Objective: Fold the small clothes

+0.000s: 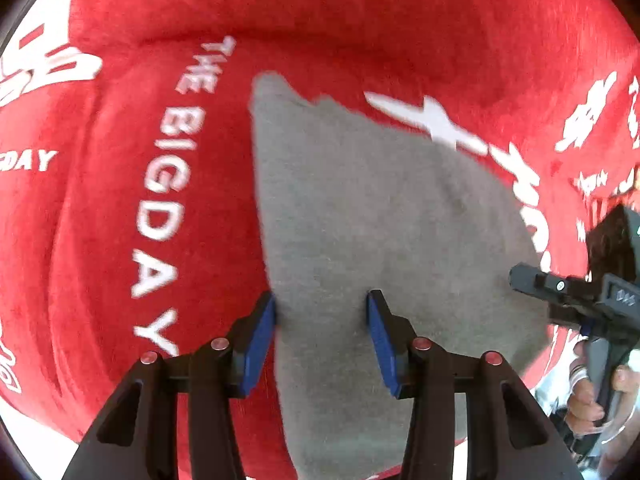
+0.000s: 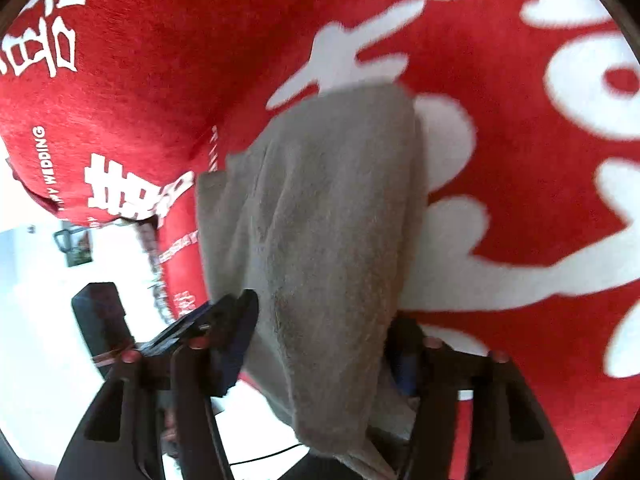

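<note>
A small grey cloth (image 1: 360, 220) lies spread on a red blanket (image 1: 360, 20) printed with white letters. In the left wrist view my left gripper (image 1: 322, 340) hangs over the cloth's near part with its blue pads (image 1: 260, 344) apart; the left pad sits at the cloth's left edge and neither pad presses on it. In the right wrist view the grey cloth (image 2: 320, 220) bunches up between the fingers of my right gripper (image 2: 324, 344), whose jaws stand wide and loose around it. The cloth's lower end droops below the fingers.
The red blanket (image 2: 200, 40) fills most of both views; its edge and a white floor (image 2: 40, 280) show at lower left in the right wrist view, with a dark object (image 2: 100, 312) there. A hand (image 1: 588, 400) holding a black tool frame (image 1: 592, 300) is at the right edge.
</note>
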